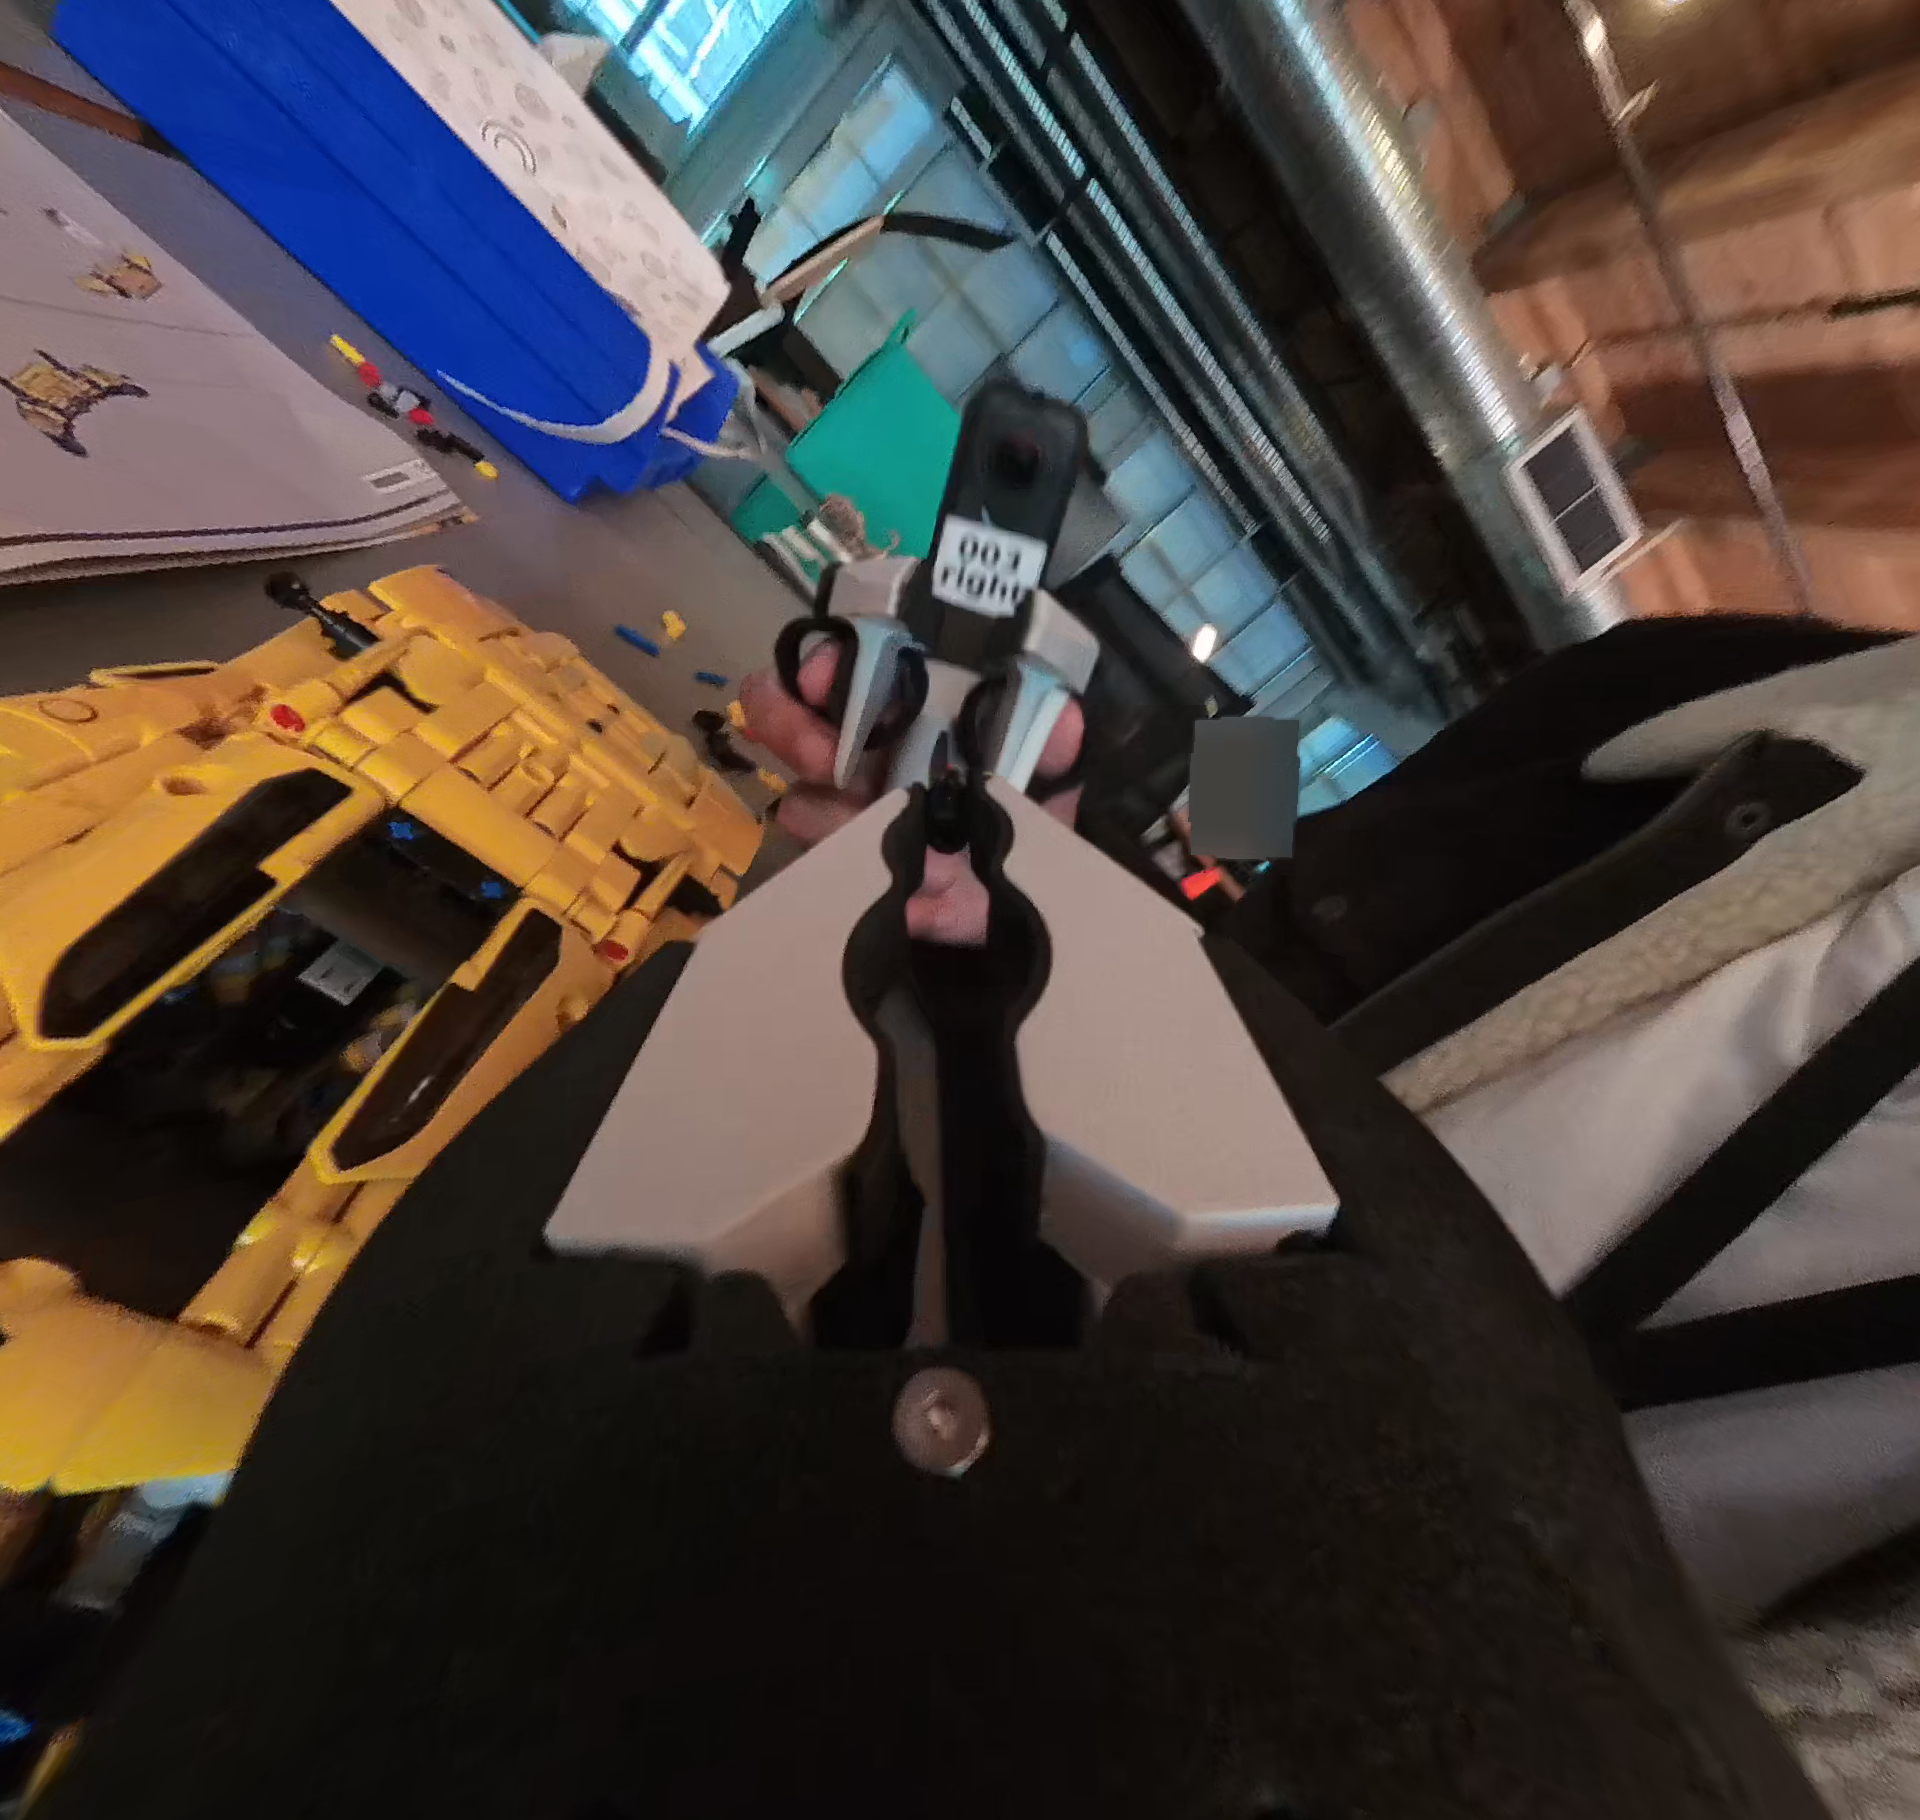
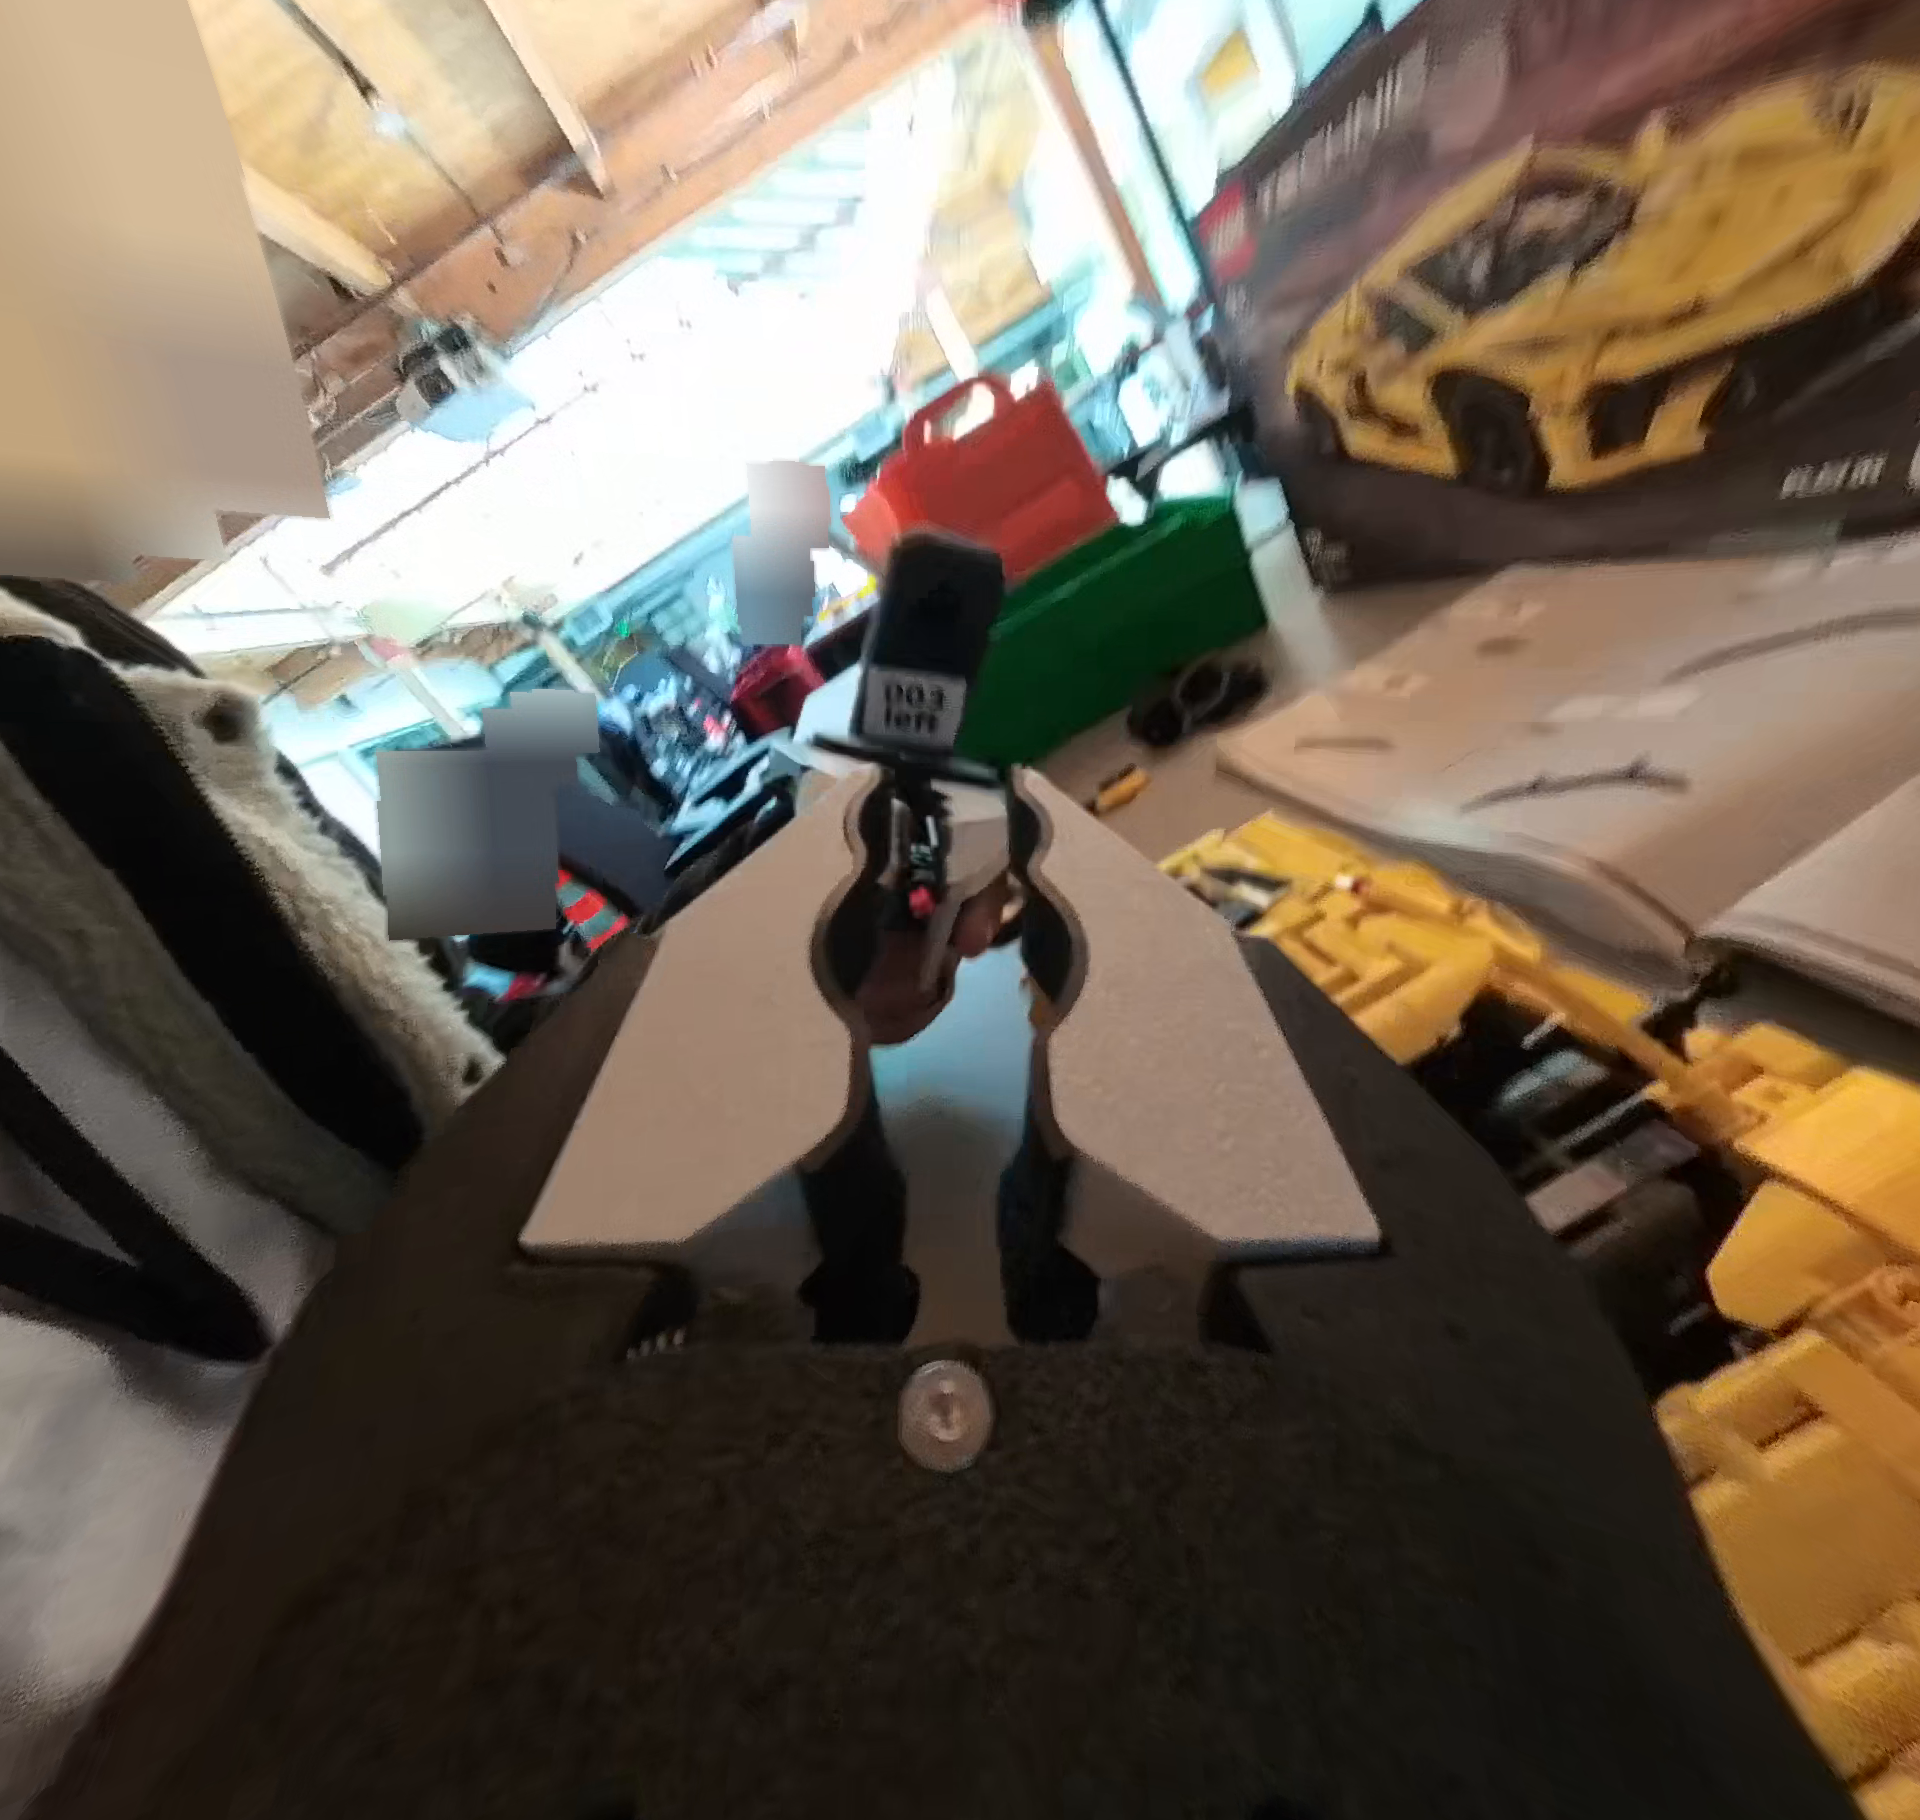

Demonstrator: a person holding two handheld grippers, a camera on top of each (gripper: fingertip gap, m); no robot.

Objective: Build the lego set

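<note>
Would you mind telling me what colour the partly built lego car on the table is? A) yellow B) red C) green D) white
A: the lego car beside the left gripper shows yellow bodywork with dark windows.

Materials and finishes at my two grippers.
I see matt grey plastic fingers (image 2: 727, 1032) on a rough black body with a bright metal screw (image 2: 943, 1425); the yellow lego car (image 1: 343, 835) is smooth glossy plastic, the blue bin (image 1: 343, 181) shiny plastic, and the instruction booklet (image 2: 1621, 783) matt paper.
</note>
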